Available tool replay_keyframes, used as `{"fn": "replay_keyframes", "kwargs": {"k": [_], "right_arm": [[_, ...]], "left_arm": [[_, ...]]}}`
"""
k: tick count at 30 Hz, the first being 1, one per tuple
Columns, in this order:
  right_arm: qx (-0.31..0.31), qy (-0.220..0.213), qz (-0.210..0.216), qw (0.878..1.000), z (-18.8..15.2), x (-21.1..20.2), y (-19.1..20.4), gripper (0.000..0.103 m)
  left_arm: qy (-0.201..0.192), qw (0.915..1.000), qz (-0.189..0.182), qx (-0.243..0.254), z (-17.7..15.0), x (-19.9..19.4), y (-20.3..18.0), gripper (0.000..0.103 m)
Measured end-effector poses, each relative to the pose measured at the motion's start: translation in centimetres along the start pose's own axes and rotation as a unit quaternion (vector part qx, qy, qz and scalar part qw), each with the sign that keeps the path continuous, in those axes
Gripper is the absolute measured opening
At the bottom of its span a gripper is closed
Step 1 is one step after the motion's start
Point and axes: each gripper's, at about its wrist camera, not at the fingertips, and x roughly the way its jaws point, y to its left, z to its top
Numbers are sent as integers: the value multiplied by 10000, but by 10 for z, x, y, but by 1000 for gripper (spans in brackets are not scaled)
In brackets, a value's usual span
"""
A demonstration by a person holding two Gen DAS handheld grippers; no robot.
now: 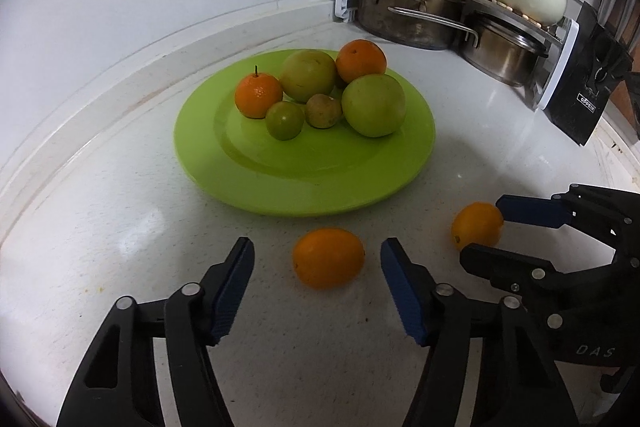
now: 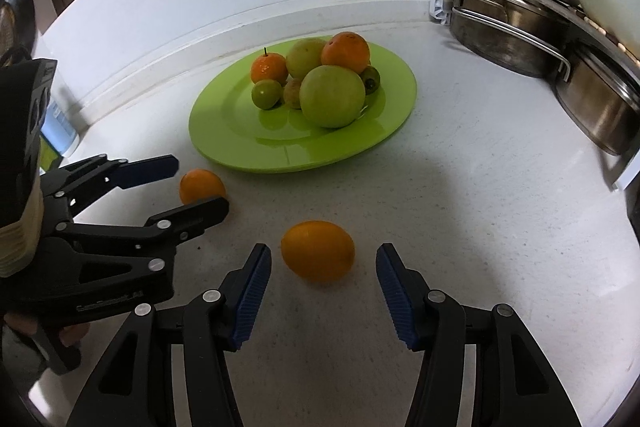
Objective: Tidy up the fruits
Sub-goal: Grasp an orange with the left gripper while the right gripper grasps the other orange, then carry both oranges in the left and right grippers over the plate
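Most fruit on plate [image 1: 248, 183]; 2 oranges left on desk [image 1: 120, 227]. Left gripper [image 1: 318, 263] jaws wide around one orange [image 1: 328, 258], right gripper [image 2: 323, 263] around other orange [image 2: 318, 251], neither gripped.

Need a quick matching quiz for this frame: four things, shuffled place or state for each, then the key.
Things
1. left gripper
2. right gripper
3. green plate
4. steel pots

Places or states
A. under the rack in the back corner
B. open around the orange on the counter to the left
C. holds the piled fruit
D. open around the orange on the counter to the right

Pairs: 1-B, 2-D, 3-C, 4-A
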Motion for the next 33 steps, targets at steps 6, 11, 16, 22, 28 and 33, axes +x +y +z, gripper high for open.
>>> {"fn": "replay_keyframes", "kwargs": {"k": [6,11,16,22,28,33], "right_arm": [[14,79,95,9999,-1,5,0,44],[-42,83,61,9999,-1,6,2,39],[-51,62,47,10000,-2,5,2,39],[-50,-16,68,10000,-1,-3,2,39],[-92,-153,79,9998,0,-18,6,39],[-165,-305,91,9994,2,-32,12,39]], "left_arm": [[39,9999,-100,-62,0,2,0,48],[52,9999,-140,-53,0,1,0,37],[28,9999,-128,-67,-1,0,0,37],[-36,9999,-112,-115,-3,-9,2,37],[-137,9997,-93,-156,-5,-26,1,37],[-281,9994,-73,-173,-7,-44,1,37]]}}
